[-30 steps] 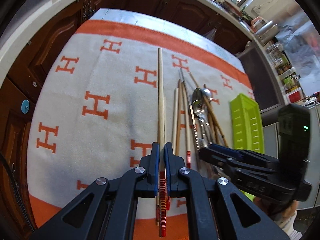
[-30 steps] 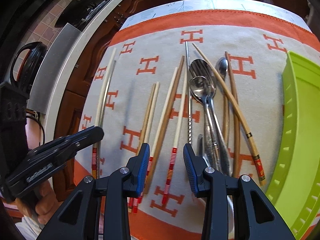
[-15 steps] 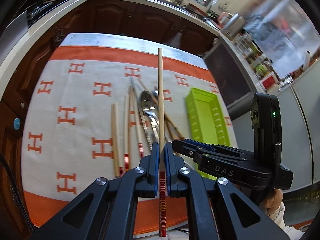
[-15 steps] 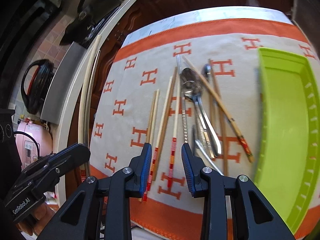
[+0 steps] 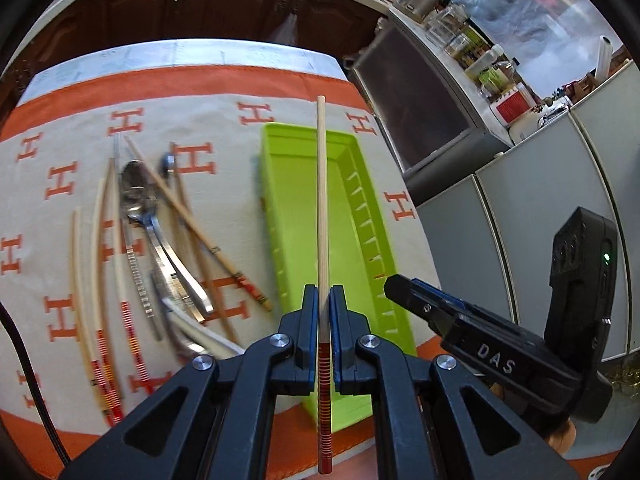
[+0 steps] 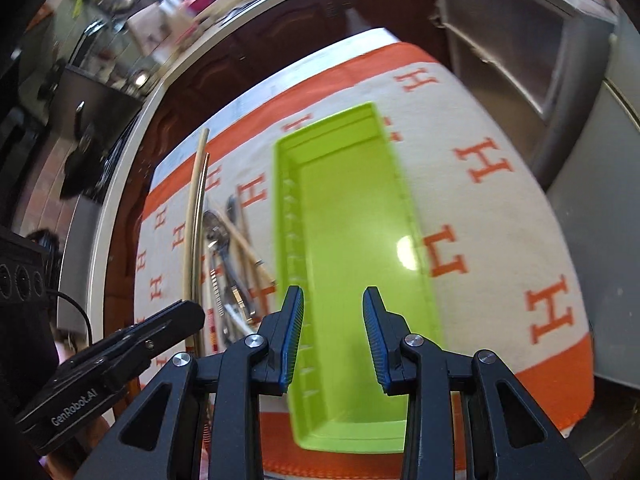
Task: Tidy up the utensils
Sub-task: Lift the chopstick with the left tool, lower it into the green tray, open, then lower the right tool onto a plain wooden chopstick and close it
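My left gripper is shut on a pale wooden chopstick with a red-striped end, held in the air over the lime green tray. In the right wrist view two thin sticks rise from the left gripper. My right gripper is open and empty above the near part of the tray. Several chopsticks, spoons and other metal utensils lie in a heap left of the tray, also seen in the right wrist view.
The table wears a cream cloth with orange H marks and an orange border. Dark wooden cabinets stand behind. A grey cabinet and cluttered counter stand at the right, close to the table edge.
Both grippers have swung right, from over the utensil heap to over the green tray. The left gripper still holds the chopstick. The right gripper stays open.
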The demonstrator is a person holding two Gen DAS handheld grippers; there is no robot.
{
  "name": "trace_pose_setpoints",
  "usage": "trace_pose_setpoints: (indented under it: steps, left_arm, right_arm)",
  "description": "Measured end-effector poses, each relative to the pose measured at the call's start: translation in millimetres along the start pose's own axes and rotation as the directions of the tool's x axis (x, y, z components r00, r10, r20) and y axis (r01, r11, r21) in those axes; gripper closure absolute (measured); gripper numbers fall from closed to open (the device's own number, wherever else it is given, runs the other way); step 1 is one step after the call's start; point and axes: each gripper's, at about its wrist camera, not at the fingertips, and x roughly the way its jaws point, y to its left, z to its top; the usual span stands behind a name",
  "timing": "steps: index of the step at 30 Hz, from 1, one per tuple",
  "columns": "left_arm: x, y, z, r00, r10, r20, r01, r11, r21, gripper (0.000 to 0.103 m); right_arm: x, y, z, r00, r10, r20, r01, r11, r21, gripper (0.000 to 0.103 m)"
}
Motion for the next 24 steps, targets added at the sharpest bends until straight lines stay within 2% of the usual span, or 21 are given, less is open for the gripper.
trace_pose_setpoints:
  steps: [7,9,11,15,17,19,24]
  left_arm:
    - [59,-13,8,0.997,0.024,-0.066,-0.024,1.000,0.000,0.099]
    - [64,-11,6,0.996,0.039,-0.084,-0.039,0.999,0.003,0.096]
    - [61,-9,2,0.995,0.040,-0.091,-0.040,0.999,0.003,0.087]
    - [29,-8,-6,0.995,0.087,-0.038,-0.085,0.995,0.054,0.071]
    - [4,1,-11,0.989,0.145,0.023,-0.147,0.986,0.074,0.048]
    - [-16,15,-13,0.980,0.184,0.074,-0.189,0.980,0.068,0.037]
    - [-59,65,-11,0.961,0.241,0.137,-0.244,0.970,0.001,0.034]
  right_arm:
    - [3,-22,0,1.000,-0.030,-0.001,0.030,0.999,0.025,0.070]
    - [11,-20,-1,0.999,-0.037,-0.006,0.037,0.999,0.020,0.070]
    - [14,-18,-1,0.999,-0.037,-0.012,0.037,0.999,0.010,0.070]
    - [22,-1,-5,0.999,-0.040,-0.028,0.039,0.999,-0.016,0.070]
    - [24,11,-6,0.999,-0.036,-0.034,0.034,0.999,-0.042,0.070]
    - [25,24,-6,0.999,-0.035,-0.039,0.032,0.997,-0.072,0.071]
    - [32,67,-6,0.998,-0.027,-0.056,0.018,0.986,-0.163,0.071]
